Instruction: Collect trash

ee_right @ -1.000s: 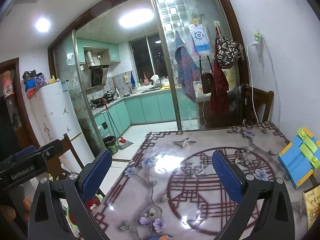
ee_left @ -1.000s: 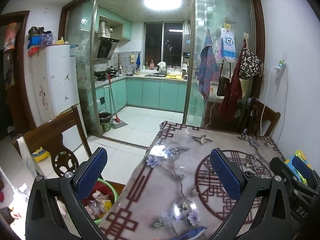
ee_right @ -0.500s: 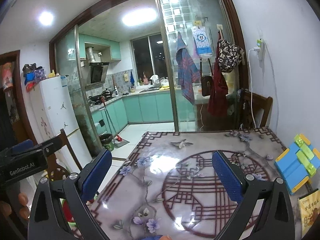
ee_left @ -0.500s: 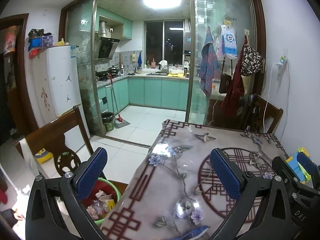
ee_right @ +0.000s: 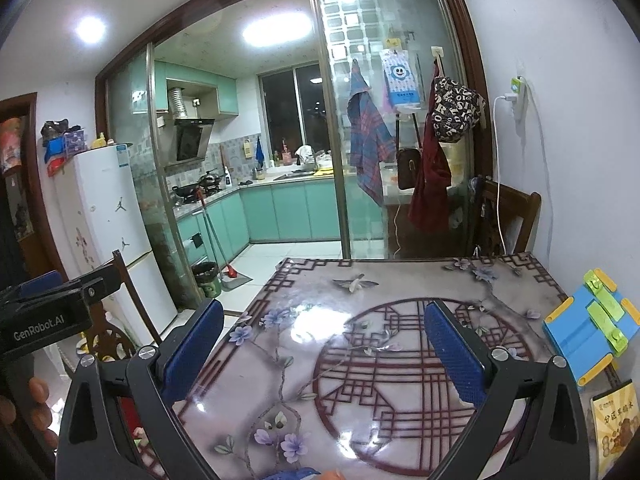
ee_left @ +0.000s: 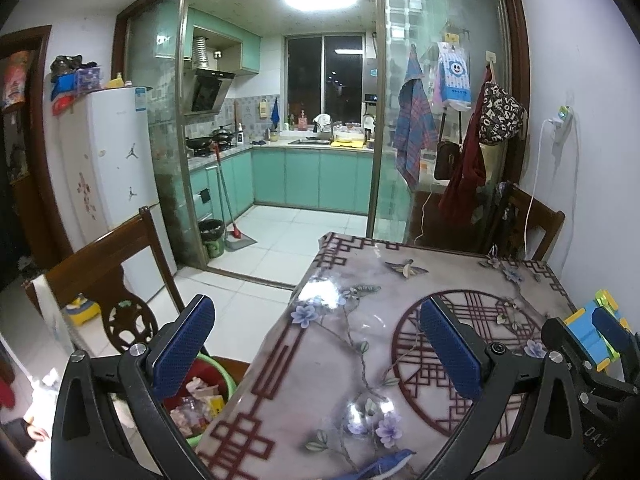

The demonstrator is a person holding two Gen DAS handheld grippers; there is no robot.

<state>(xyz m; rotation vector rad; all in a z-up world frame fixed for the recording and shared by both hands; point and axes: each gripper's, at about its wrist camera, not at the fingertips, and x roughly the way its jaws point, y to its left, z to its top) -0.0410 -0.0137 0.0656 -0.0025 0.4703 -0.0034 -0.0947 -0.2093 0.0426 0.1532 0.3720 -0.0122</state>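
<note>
A green bin (ee_left: 218, 376) with a red liner stands on the floor at the table's left edge and holds wrappers and other trash (ee_left: 198, 402). My left gripper (ee_left: 316, 348) is open and empty, held above the table's left front part, its left finger over the bin. My right gripper (ee_right: 324, 350) is open and empty above the table's (ee_right: 360, 280) middle. The right gripper also shows at the right edge of the left wrist view (ee_left: 592, 356). The left gripper shows at the left edge of the right wrist view (ee_right: 52, 312).
The table (ee_left: 400, 264) has a glossy floral cover. A blue and yellow stand (ee_right: 588, 328) and a yellow booklet (ee_right: 614, 416) lie at its right edge. Wooden chairs stand at the left (ee_left: 104, 264) and far right (ee_right: 512, 216). A fridge (ee_left: 108, 168) and a kitchen doorway lie beyond.
Both grippers have tilted up and drawn back slightly, so the table's far edge sits lower in view. Both stay open and empty.
</note>
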